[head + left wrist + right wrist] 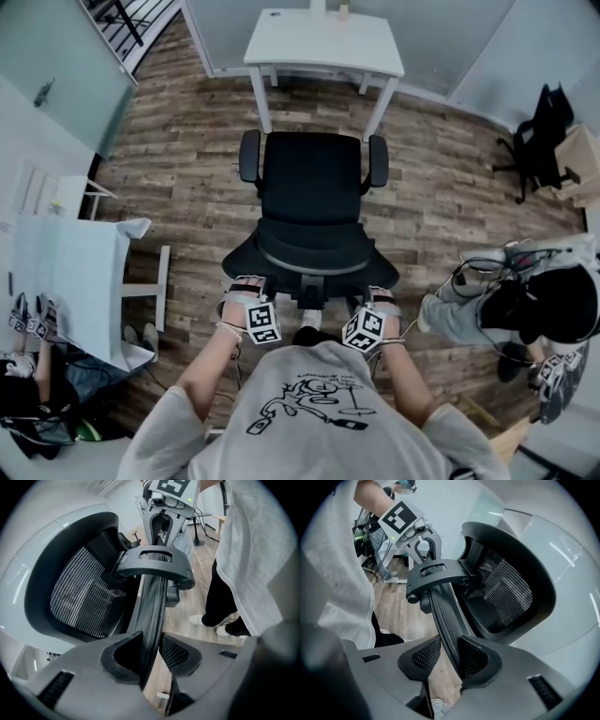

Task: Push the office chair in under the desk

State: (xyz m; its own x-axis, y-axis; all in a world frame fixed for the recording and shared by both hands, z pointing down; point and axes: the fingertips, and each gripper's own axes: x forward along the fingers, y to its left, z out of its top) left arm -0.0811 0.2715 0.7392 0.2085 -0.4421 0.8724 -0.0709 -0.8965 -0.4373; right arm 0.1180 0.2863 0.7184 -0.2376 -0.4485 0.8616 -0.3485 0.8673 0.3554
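Observation:
A black office chair (pixel 312 178) stands on the wood floor and faces a white desk (pixel 323 42) at the far wall, with a stretch of floor between them. I stand behind the chair. My left gripper (pixel 246 289) is shut on the left part of the backrest's top rim (pixel 154 602). The rim runs between that gripper's pads (pixel 151 648) in the left gripper view. My right gripper (pixel 382 298) is shut on the right part of the same mesh rim (pixel 443 616), which sits between its pads (pixel 449 653). Both grippers point steeply down.
A second white table (pixel 66 272) stands at the left. A person (pixel 525 300) sits at the right with cables beside them. Another black chair (pixel 536 141) stands at the far right. Glass walls enclose the room behind the desk.

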